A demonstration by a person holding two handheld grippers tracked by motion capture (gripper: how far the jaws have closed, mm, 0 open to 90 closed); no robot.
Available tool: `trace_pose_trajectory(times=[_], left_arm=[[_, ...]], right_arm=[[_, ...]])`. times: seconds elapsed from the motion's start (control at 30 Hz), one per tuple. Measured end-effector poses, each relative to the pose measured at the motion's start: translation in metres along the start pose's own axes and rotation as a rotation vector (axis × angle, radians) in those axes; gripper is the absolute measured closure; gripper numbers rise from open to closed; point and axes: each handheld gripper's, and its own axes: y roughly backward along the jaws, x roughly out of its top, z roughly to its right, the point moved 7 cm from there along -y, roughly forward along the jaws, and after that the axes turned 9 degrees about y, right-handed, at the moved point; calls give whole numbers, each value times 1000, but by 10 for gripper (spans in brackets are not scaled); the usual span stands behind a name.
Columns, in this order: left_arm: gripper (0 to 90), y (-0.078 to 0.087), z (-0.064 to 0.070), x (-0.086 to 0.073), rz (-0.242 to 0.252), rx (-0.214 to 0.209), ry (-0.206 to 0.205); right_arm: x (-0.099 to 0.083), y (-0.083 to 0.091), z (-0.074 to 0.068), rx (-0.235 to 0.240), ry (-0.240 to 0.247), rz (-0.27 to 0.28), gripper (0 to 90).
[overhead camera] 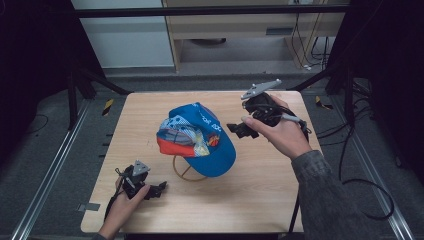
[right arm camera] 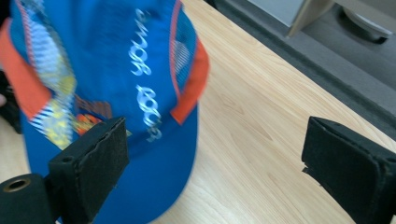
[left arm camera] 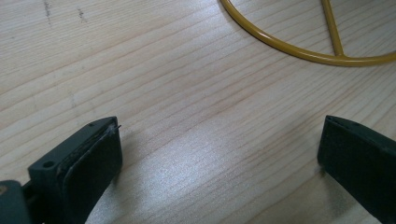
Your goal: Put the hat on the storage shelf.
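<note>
A blue cap (overhead camera: pixel 200 137) with orange trim and patterned panels sits on a yellow wire stand (overhead camera: pixel 187 171) at the table's middle. Close up, the cap (right arm camera: pixel 116 88) shows white lettering on its crown. My right gripper (overhead camera: pixel 243 129) hovers open just right of the cap, held by a hand; its jaws stand wide apart with nothing between them (right arm camera: pixel 215 158). My left gripper (overhead camera: pixel 156 190) rests low near the table's front left, open over bare wood (left arm camera: pixel 219 158). The stand's yellow ring (left arm camera: pixel 299 49) lies just ahead of it.
The wooden table (overhead camera: pixel 260 190) has dark floor and metal rails around it. Black frame legs stand at the back corners. A cable (overhead camera: pixel 360 185) trails off the right side. A small dark scuff (left arm camera: pixel 46 7) marks the wood.
</note>
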Motion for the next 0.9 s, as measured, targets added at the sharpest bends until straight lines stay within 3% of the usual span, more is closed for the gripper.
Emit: trace_pose_trajectory(times=[0.2,0.43,0.67,0.9], left_arm=[[0,0,0,0,-2,1,-5],[0,0,0,0,-2,1,-6],[0,0,0,0,-2,1,-6],[0,0,0,0,-4,2,-5]], right_arm=[[-25,0,13,-71,-31,2,125],[-60,0,17,-124,-59,25,125],[-94,-4,11,-149,-86,40,129],[-129,-19,-3,-155,-93,32,141]])
